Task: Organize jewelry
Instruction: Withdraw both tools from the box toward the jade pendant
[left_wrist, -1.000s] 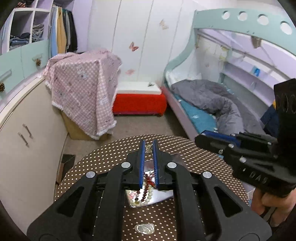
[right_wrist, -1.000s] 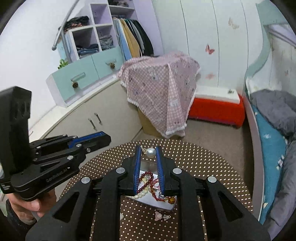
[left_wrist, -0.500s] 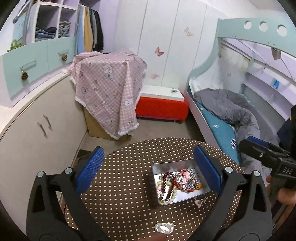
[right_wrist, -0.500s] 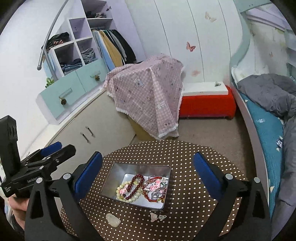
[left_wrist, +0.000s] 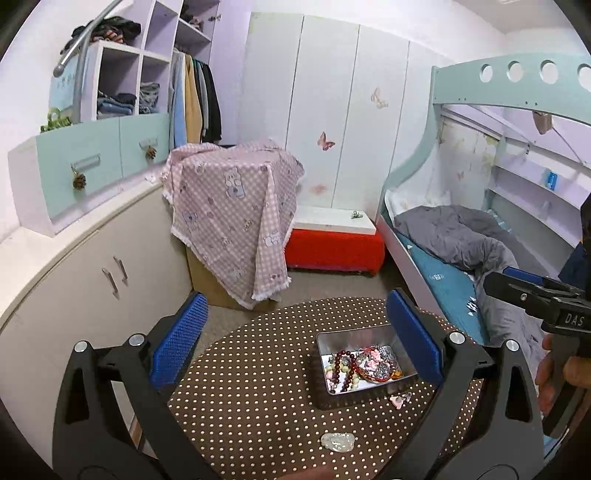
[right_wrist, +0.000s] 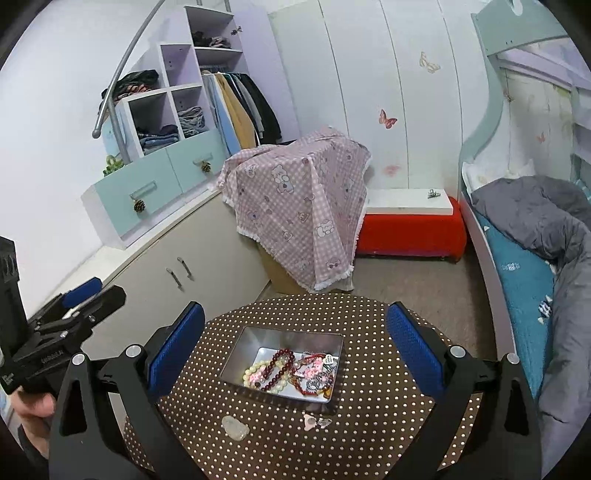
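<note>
Since the earlier frames, both grippers have gone from nearly closed, low over the tin, to fully spread and drawn back above the table; nothing is carried away between the pads.

We work over a round table (right_wrist: 369, 321) covered in brown cloth with white dots. Near its middle stands a rectangular metal tin (right_wrist: 288, 338), open at the top. Inside it lies a tangle of jewelry (right_wrist: 295, 373): dark red bead strands, a pale bead strand, pink pieces and some metal charms, all overlapping.

The left gripper (left_wrist: 295, 339) hangs above the table with its jaws wide apart and empty; the tin sits beside its right-hand pad in that view. The right gripper (right_wrist: 295, 343) also stands wide and empty, with the tin framed between its fingers but below them, not touched.

Two smaller pieces remain outside the tin, on the cloth in front of it: a translucent whitish stone (right_wrist: 235, 428) and, just beside the tin's near wall, a small pink and silver charm (right_wrist: 316, 421).

We judge these risks:
- The strands are interlaced; lifting one may drag others out, or tip the light tin.
- The charm is small and flat; wide pads may slide over it or pinch the cloth.
- The stone looks smooth and may slip from a shallow grip.
</note>
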